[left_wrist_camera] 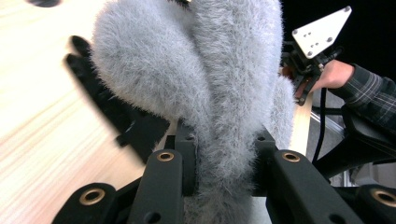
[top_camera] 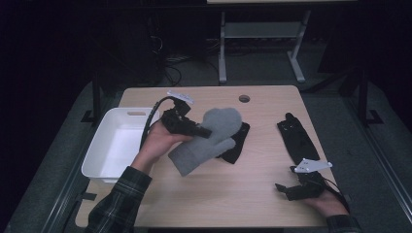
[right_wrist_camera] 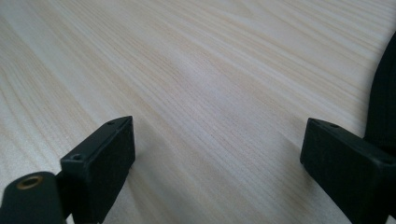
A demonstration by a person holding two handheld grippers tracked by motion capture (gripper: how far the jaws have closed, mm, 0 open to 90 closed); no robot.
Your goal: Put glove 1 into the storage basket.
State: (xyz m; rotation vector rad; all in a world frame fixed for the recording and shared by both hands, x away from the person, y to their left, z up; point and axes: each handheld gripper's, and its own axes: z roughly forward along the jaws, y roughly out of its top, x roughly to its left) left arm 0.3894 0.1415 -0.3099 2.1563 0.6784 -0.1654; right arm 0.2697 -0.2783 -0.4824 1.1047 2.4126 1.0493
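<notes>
Grey fleece fills the space between the two black jaws in the left gripper view: the left gripper (left_wrist_camera: 226,161) is clamped on a fuzzy grey mitten (left_wrist_camera: 205,79), its pile bulging out on either side of the pads. From above, the mitten (top_camera: 210,141) hangs in that gripper (top_camera: 204,132) over the middle of the wooden table (top_camera: 243,194), cuff toward the person and rounded tip pointing away, with the thumb sticking out to the right. Just under and behind it lies a black glove (top_camera: 236,143), partly covered by the grey one; whether the two touch I cannot tell.

Farther right, well apart from the mitten, a second black glove (top_camera: 297,140) lies flat and lengthwise near the table's right edge. The right gripper (top_camera: 284,190) rests low over the near right corner, held in the person's hand; in its own view its jaws stand wide apart over bare wood, with nothing between them (right_wrist_camera: 217,154).

A white plastic bin (top_camera: 99,155) sits at the table's left edge, beside the left forearm in its plaid sleeve (top_camera: 119,204).
</notes>
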